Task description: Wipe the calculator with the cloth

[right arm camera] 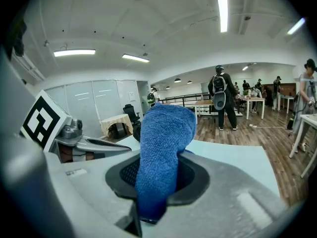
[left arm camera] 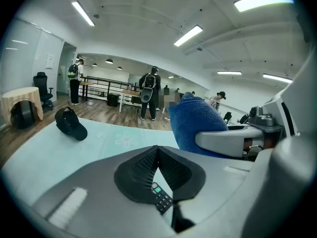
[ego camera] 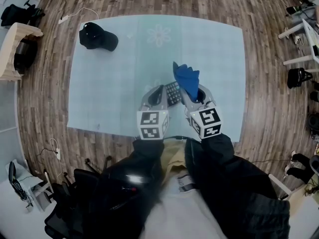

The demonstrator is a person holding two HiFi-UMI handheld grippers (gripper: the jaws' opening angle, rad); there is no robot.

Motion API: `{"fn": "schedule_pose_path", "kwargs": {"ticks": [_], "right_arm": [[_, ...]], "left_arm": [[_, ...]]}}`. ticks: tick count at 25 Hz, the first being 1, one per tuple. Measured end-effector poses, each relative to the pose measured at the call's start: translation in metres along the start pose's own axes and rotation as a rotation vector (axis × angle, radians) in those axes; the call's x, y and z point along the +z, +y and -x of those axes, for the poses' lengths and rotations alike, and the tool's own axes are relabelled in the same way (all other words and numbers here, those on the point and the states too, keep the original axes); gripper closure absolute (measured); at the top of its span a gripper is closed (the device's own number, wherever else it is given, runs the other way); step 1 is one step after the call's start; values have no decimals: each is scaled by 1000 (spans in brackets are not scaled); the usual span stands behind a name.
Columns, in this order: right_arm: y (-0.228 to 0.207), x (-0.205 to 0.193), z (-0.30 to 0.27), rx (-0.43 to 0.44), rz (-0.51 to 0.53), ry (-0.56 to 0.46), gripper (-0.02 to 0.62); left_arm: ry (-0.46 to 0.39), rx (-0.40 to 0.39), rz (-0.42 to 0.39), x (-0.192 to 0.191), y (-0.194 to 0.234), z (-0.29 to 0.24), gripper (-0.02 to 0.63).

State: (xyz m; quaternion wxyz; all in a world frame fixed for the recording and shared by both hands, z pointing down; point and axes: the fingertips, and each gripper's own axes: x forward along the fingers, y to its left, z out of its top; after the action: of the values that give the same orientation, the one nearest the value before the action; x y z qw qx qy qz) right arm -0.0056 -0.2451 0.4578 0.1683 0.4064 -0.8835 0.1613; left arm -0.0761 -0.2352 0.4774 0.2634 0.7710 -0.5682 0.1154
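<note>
Blue cloth (right arm camera: 161,143) stands clamped in the right gripper's (right arm camera: 159,168) jaws, just beside the calculator (ego camera: 173,92), whose edge the left gripper's (left arm camera: 157,155) nearly closed jaws pinch.

Arms side by side, left gripper (ego camera: 160,89) fingers closed on calculator (ego camera: 173,92), right gripper (ego camera: 193,92) fingers pinching cloth (ego camera: 187,76)

Wood-plank floor (ego camera: 259,14) w/ fluorescent strip lights (left arm camera: 188,35) overhead

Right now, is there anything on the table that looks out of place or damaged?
Only the black cap at the far left corner of the table: it has no part in wiping. The calculator and blue cloth look intact, and nothing is spilled.
</note>
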Motion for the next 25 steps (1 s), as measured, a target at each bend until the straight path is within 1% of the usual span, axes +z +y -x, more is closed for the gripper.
{"fn": "schedule_pose_path", "kwargs": {"ticks": [4,11,25], "right_arm": [[1,2,0,7,10,-8,505],[1,4,6,-8,23,-21,505],[4,4,6,-4,29,-20,505]], "left_arm": [[1,9,-3,-1,1,0,609],[9,11,-3,-6,0,4,609],[21,11,18,-11,2,4,609]]}}
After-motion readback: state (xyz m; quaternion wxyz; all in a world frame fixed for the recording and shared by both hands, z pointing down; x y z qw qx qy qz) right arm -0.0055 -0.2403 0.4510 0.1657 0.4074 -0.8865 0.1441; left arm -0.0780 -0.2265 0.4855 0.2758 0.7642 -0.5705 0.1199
